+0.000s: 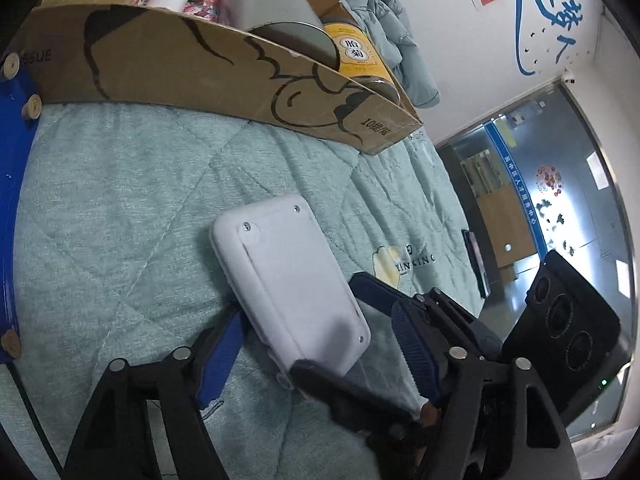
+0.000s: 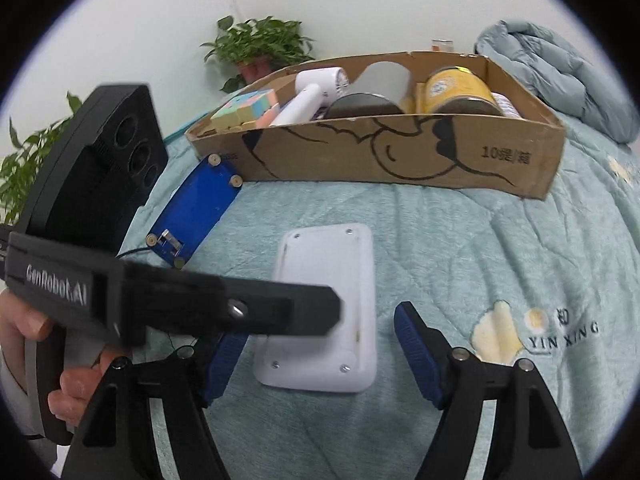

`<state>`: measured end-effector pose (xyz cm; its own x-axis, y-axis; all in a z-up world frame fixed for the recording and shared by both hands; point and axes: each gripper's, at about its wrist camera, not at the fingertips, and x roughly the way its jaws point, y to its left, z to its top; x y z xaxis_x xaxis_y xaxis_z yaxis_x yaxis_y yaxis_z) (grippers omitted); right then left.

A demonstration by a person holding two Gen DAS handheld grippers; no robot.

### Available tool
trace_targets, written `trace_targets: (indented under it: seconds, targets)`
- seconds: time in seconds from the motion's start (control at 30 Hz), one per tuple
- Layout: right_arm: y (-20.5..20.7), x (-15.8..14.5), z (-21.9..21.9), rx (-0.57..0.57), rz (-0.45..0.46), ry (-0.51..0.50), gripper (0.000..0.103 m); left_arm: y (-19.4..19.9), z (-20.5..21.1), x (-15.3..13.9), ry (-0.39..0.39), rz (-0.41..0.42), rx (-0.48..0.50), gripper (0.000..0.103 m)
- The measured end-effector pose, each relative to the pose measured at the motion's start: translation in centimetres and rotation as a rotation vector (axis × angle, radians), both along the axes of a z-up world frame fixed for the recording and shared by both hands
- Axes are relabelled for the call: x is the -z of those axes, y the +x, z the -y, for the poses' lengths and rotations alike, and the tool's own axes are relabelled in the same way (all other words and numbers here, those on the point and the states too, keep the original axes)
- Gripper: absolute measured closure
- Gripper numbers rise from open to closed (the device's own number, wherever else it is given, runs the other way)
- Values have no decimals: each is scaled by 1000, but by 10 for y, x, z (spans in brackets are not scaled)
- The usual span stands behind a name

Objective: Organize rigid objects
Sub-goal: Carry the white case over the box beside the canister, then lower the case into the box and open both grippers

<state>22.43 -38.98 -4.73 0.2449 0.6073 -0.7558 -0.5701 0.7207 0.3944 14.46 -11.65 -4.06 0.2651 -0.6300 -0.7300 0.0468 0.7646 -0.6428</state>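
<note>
Two grippers meet at one white device on the quilt

Nearest, the left gripper (image 1: pixel 316 352) and right gripper (image 2: pixel 320 356) both stand partly open astride one white device (image 2: pixel 328 280) lying back-up on the green quilt (image 2: pixel 460 248); whether any pad presses it I cannot tell. Left of the device lies one blue board (image 2: pixel 196 208). Beyond it sits one cardboard box (image 2: pixel 380 156) holding two cans, one white dryer and one coloured block.

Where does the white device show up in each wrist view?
Left wrist: white device, lower centre, tilted, between the fingers.
Right wrist: white device, lower centre on the quilt, its left part hidden by the other hand-held gripper.
Shared landmark: cardboard box behind it.
</note>
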Motion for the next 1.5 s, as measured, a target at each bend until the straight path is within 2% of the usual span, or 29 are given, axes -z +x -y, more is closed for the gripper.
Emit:
trace_targets:
  seconds: [0.1,0.13,0.17,0.3,0.43,0.57,0.83,0.97,1.17,1.33,1.5]
  targets:
    - [-7,4,-15,-26,15,-66,31,-3,-2,3,32,5,-14,55]
    - [-9,5,-17,-18,21,-86,36,-5,-3,3,56,7,-14,67]
    - [-10,6,-18,-9,26,-98,36,-8,-4,2,74,15,-14,68]
    - [-21,0,-24,8,86,-138,36,-16,-6,-2,95,46,-14,69]
    - [-19,-6,-24,27,65,-93,37,-27,-17,-21,131,97,-29,74]
    - [-18,-22,-31,41,114,-66,37,-28,-26,-46,165,164,-47,74]
    - [1,-61,-59,41,243,6,37,-11,-54,-96,200,292,-99,74]
    - [15,-72,-75,40,271,33,37,7,-71,-112,223,328,-123,74]
    - [49,-78,-97,24,277,42,37,49,-90,-122,233,311,-117,75]
    - [91,-71,-112,27,180,51,37,98,-95,-119,294,269,-111,75]
    - [121,-59,-126,12,98,17,37,140,-99,-101,274,187,-106,74]
